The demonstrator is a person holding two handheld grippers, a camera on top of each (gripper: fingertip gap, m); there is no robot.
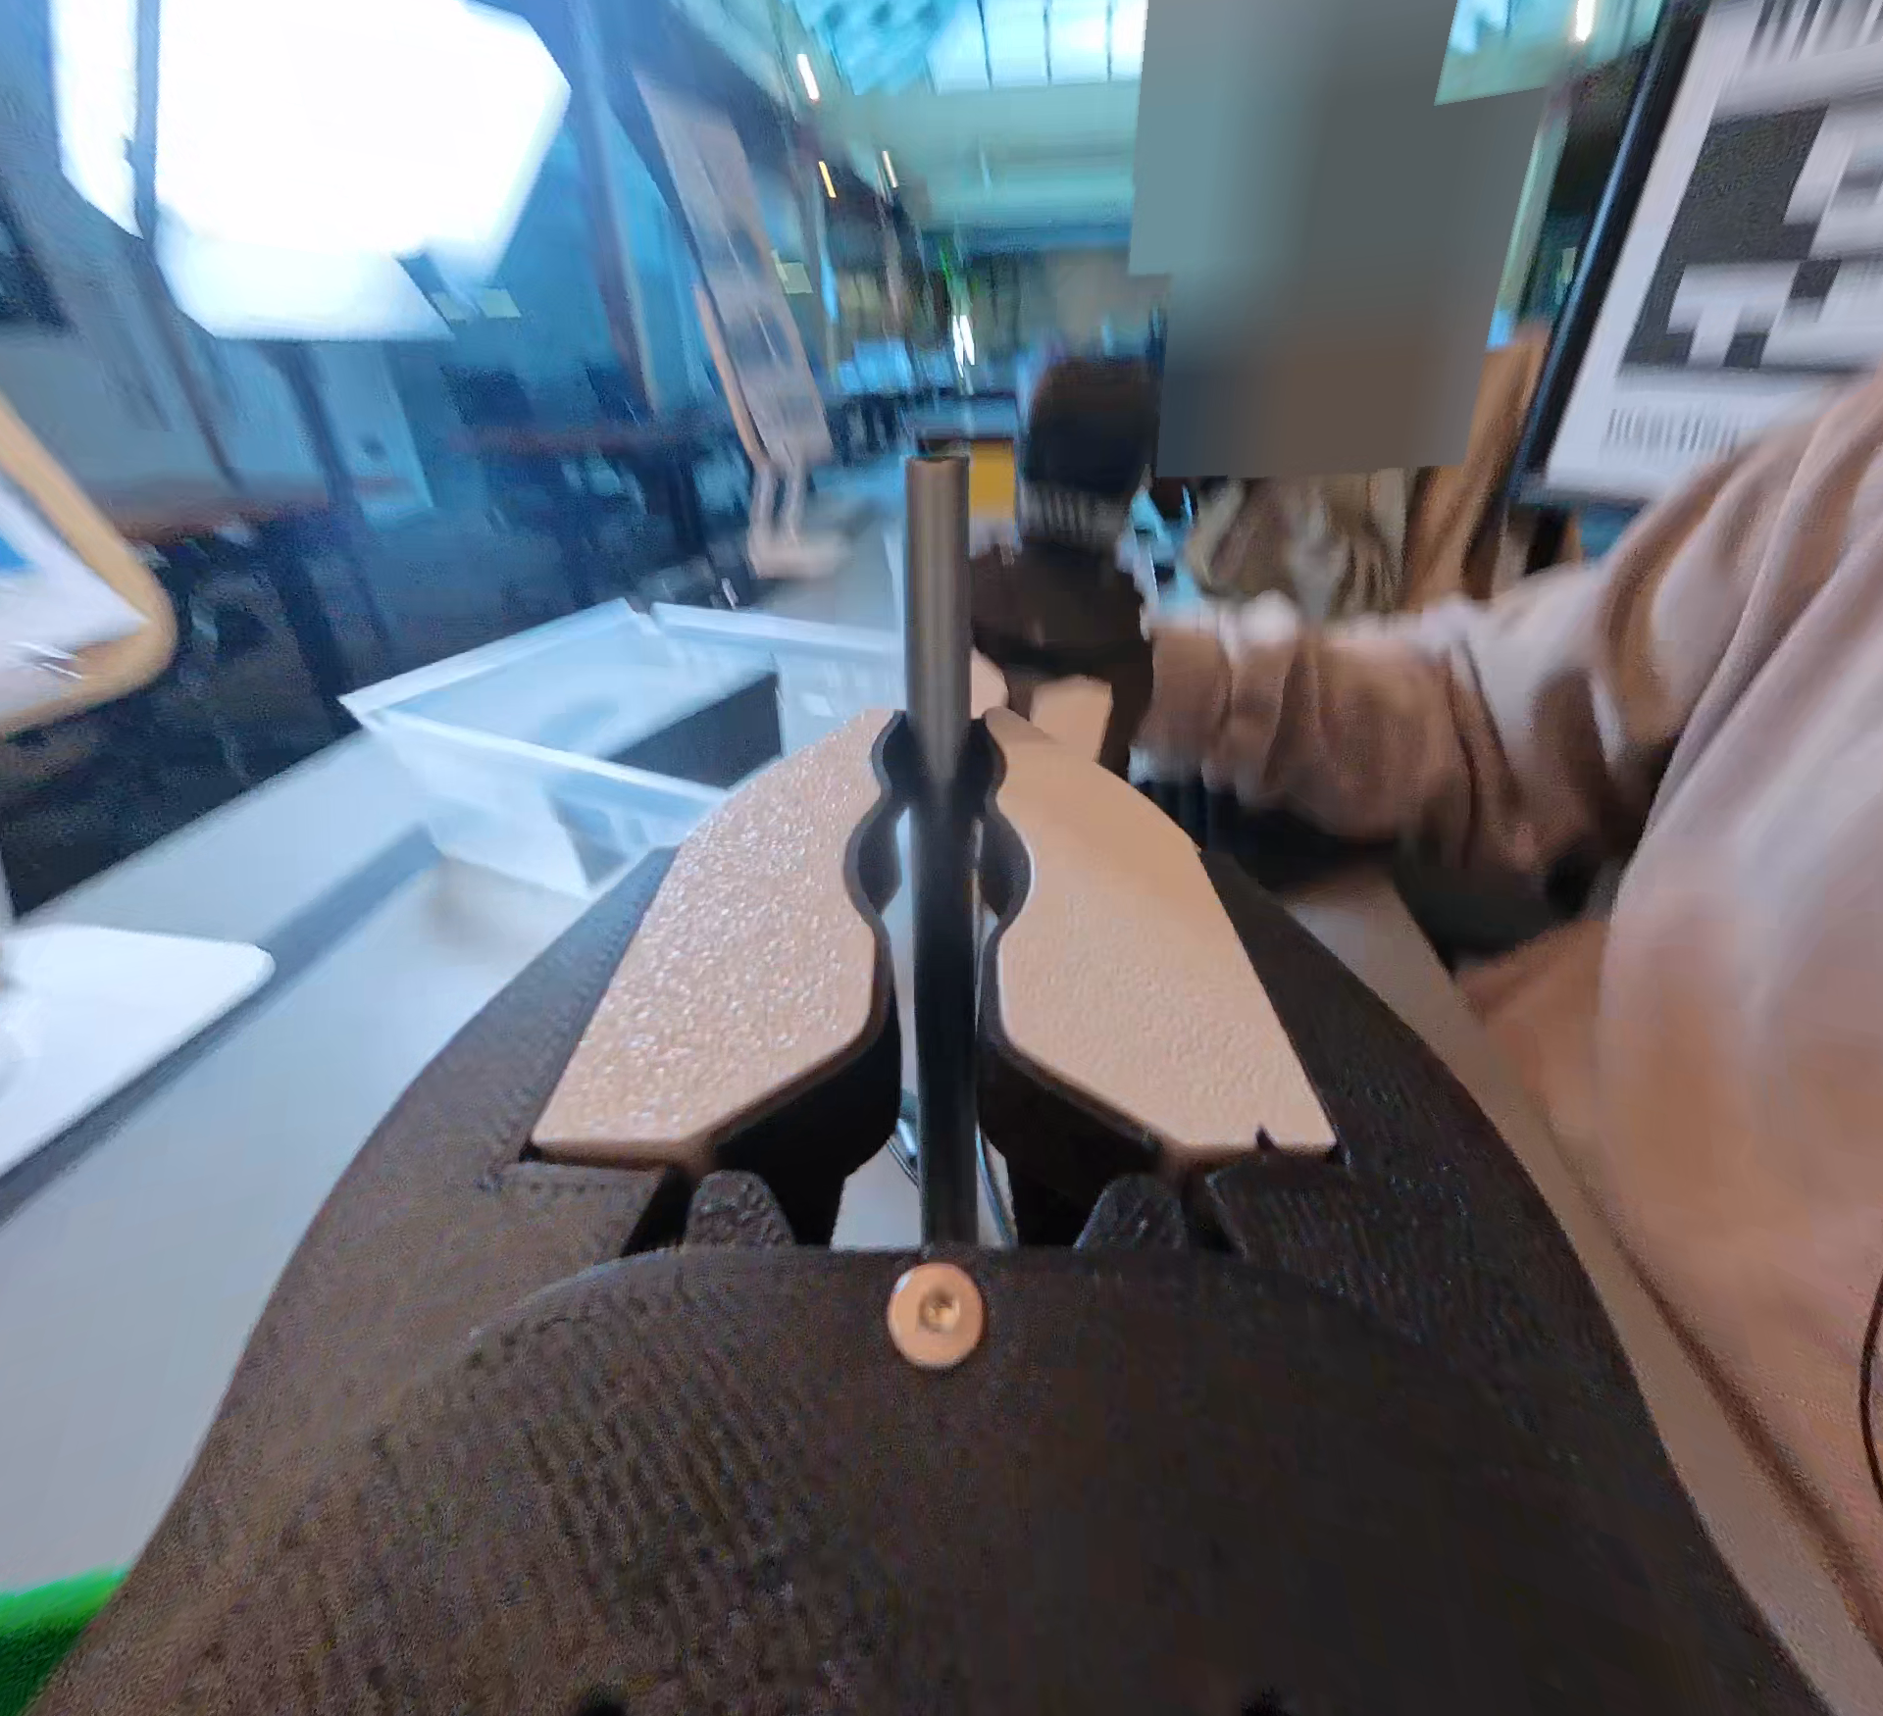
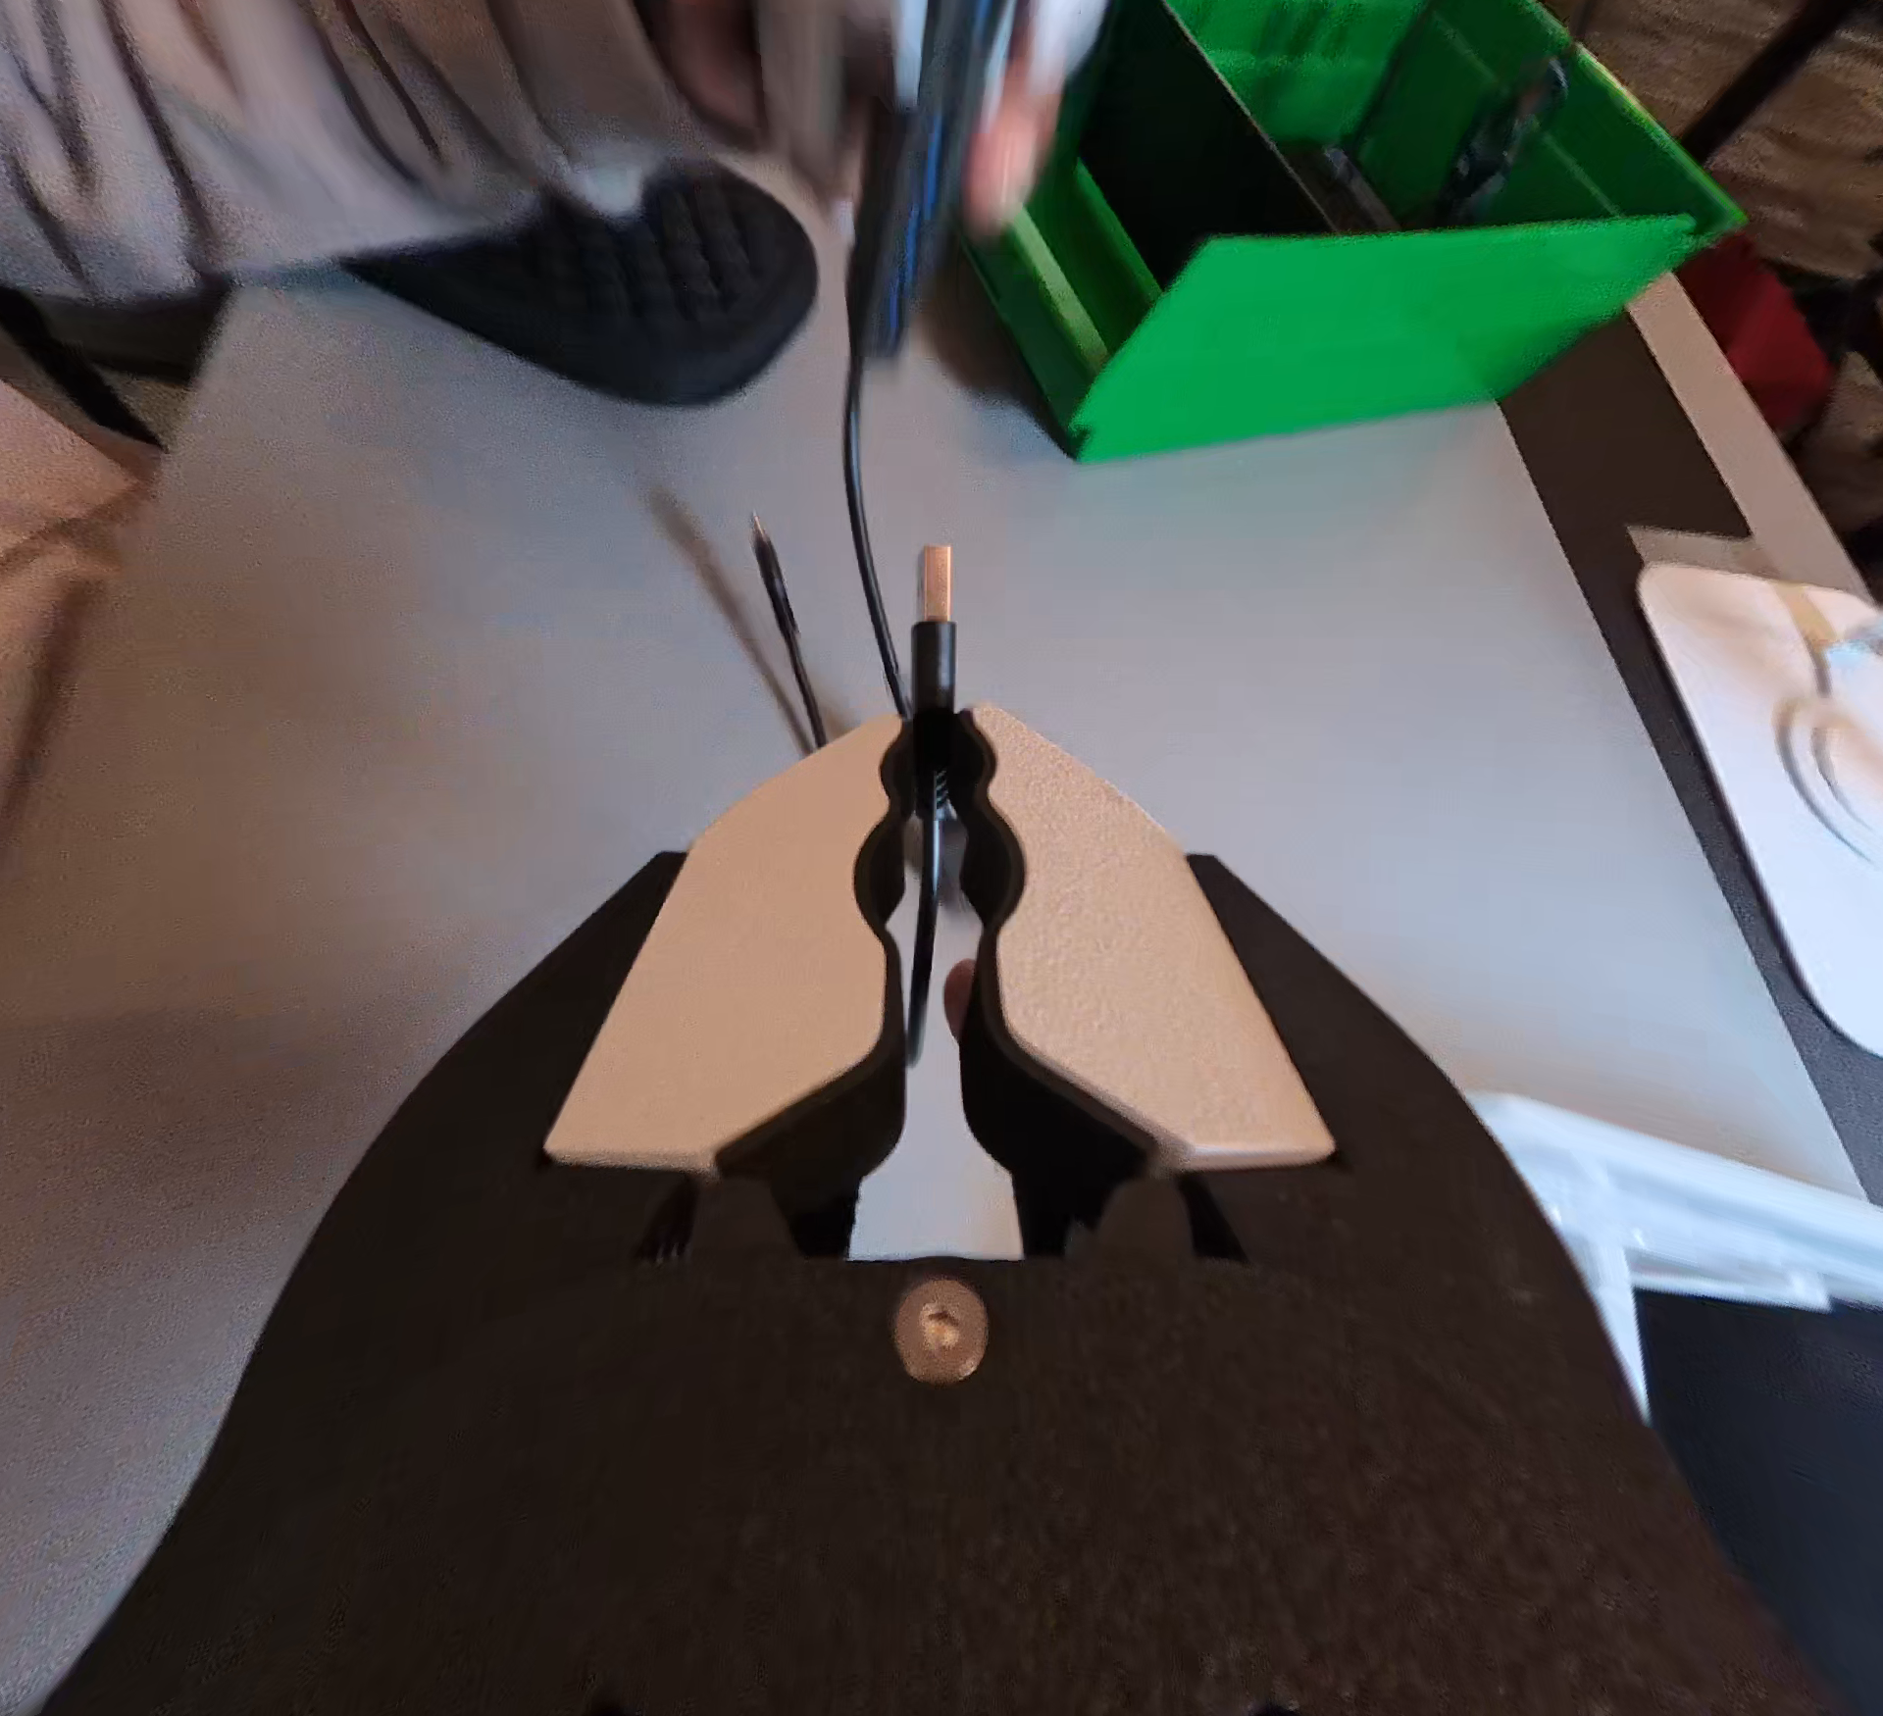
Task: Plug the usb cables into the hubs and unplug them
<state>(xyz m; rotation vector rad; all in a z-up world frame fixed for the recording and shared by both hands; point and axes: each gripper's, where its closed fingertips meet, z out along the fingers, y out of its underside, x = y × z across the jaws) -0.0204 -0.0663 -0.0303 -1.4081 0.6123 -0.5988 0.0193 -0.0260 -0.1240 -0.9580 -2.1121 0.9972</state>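
Left hand-held gripper (image 1: pixel 939 750) clamped on a slim dark grey hub (image 1: pixel 937 608), held edge-on and poking past the fingertips, raised above the table (image 1: pixel 183 1260). Right hand-held gripper (image 2: pixel 935 730) clamped on the black usb cable (image 2: pixel 933 659) just behind its plug, silver connector pointing forward over the grey table (image 2: pixel 408 750). Farther off in the right wrist view, blurred, the hub (image 2: pixel 937 88) with a thin black lead hanging down. Green bin (image 2: pixel 1325 322) ahead on the right
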